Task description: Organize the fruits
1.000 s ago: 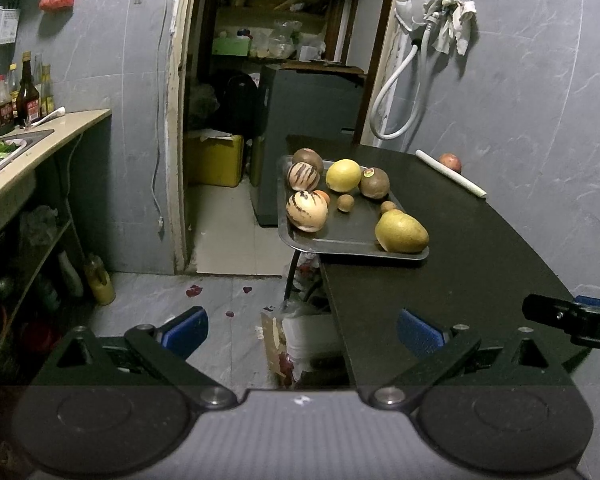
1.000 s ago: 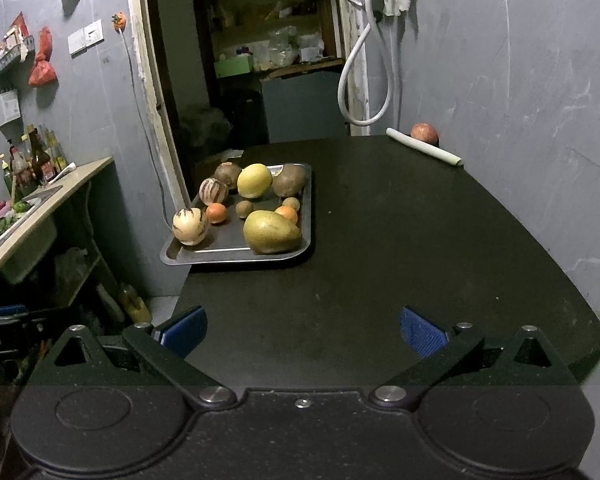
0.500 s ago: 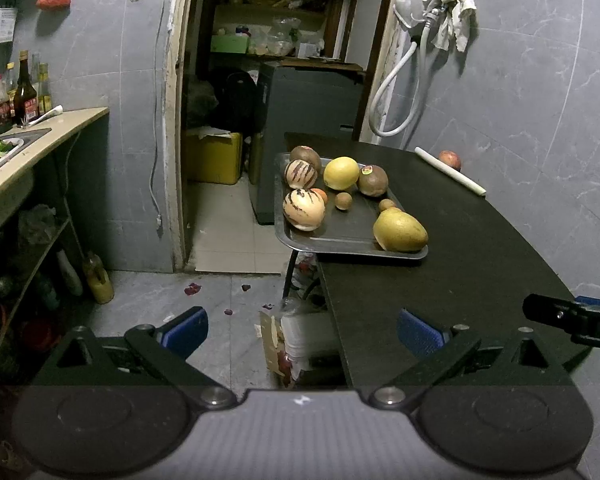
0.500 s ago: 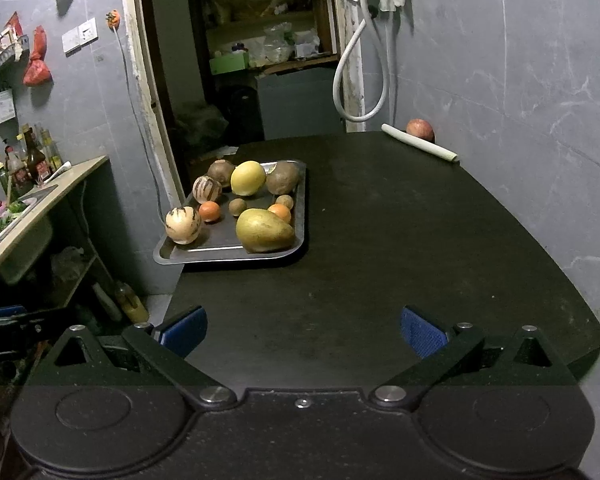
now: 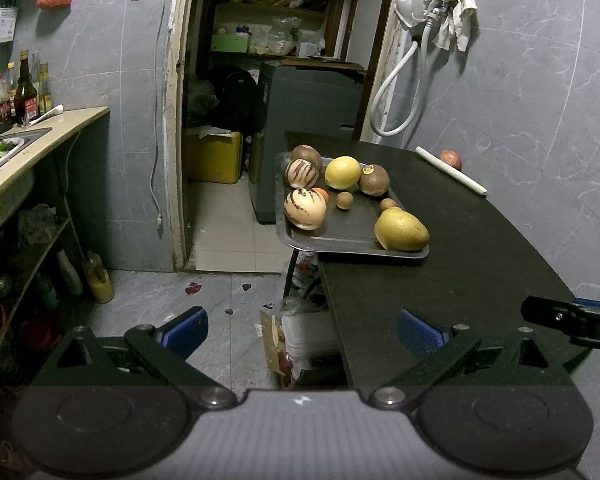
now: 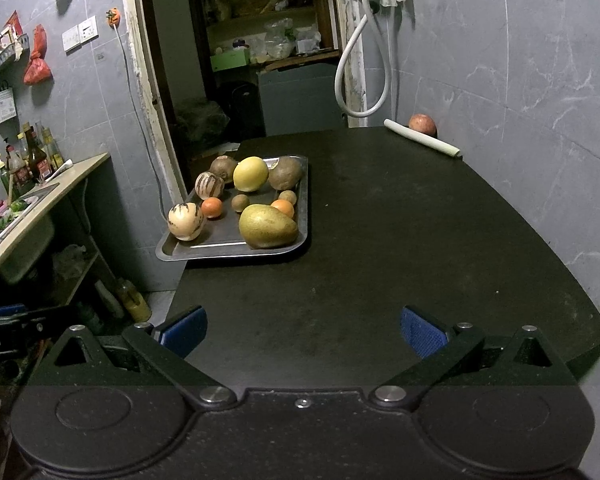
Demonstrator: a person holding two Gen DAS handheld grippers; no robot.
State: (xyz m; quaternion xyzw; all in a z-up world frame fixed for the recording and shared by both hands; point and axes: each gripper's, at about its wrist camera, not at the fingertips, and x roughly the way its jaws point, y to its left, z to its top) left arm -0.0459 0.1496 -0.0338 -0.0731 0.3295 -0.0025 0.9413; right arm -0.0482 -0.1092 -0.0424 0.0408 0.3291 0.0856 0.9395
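Observation:
A metal tray (image 6: 180, 251) (image 5: 352, 246) sits on the left edge of a black table (image 6: 400, 240), partly overhanging it. It holds several fruits: a large yellow-green mango (image 6: 268, 226) (image 5: 401, 229), a yellow lemon (image 6: 251, 173), striped melons (image 6: 185, 221), brown fruits and small oranges. A red apple (image 6: 422, 124) (image 5: 450, 159) lies at the table's far right by the wall. My left gripper (image 5: 302, 330) is open and empty, over the floor left of the table. My right gripper (image 6: 303, 330) is open and empty, above the table's near part.
A white rod (image 6: 422, 143) lies beside the apple. A counter with a sink and bottles (image 5: 24, 128) runs along the left wall. A doorway (image 5: 276, 80) with shelves lies behind the table. Boxes and litter (image 5: 300, 340) lie on the floor under the table's edge.
Both views have shifted only slightly; the tray sits a little lower left in the right wrist view. Both grippers stay open and empty.

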